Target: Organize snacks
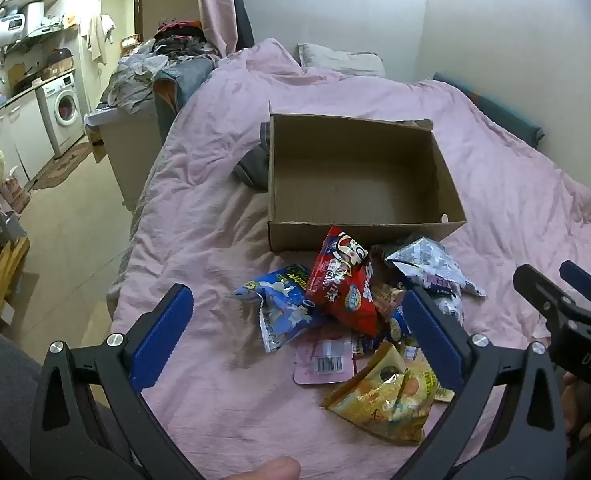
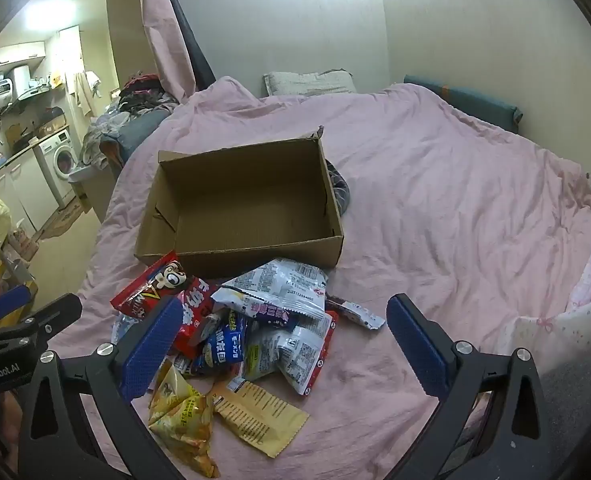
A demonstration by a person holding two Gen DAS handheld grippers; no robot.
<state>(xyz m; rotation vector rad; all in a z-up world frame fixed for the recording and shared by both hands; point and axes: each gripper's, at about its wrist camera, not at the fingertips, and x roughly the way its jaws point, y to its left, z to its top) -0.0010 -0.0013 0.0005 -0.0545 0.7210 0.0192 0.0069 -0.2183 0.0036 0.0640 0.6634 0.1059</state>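
An open, empty cardboard box [image 1: 359, 176] [image 2: 247, 208] sits on a pink bedspread. A heap of snack packets lies in front of it: a red packet [image 1: 343, 284] [image 2: 155, 284], a blue-and-white packet [image 1: 283, 300], a white-grey packet [image 1: 427, 264] [image 2: 279, 288], a pink packet [image 1: 323, 364] and yellow packets [image 1: 387, 396] [image 2: 183, 420]. My left gripper [image 1: 295, 340] is open and empty, hovering just above the near side of the heap. My right gripper [image 2: 283, 344] is open and empty above the heap; it also shows at the right edge of the left wrist view [image 1: 563, 300].
The pink bedspread [image 2: 455, 208] spreads wide to the right and behind the box. A grey garment [image 1: 253, 168] lies against the box. Pillows [image 2: 307, 82] are at the head. The bed's left edge drops to a floor with a washing machine [image 1: 65, 110] and clutter.
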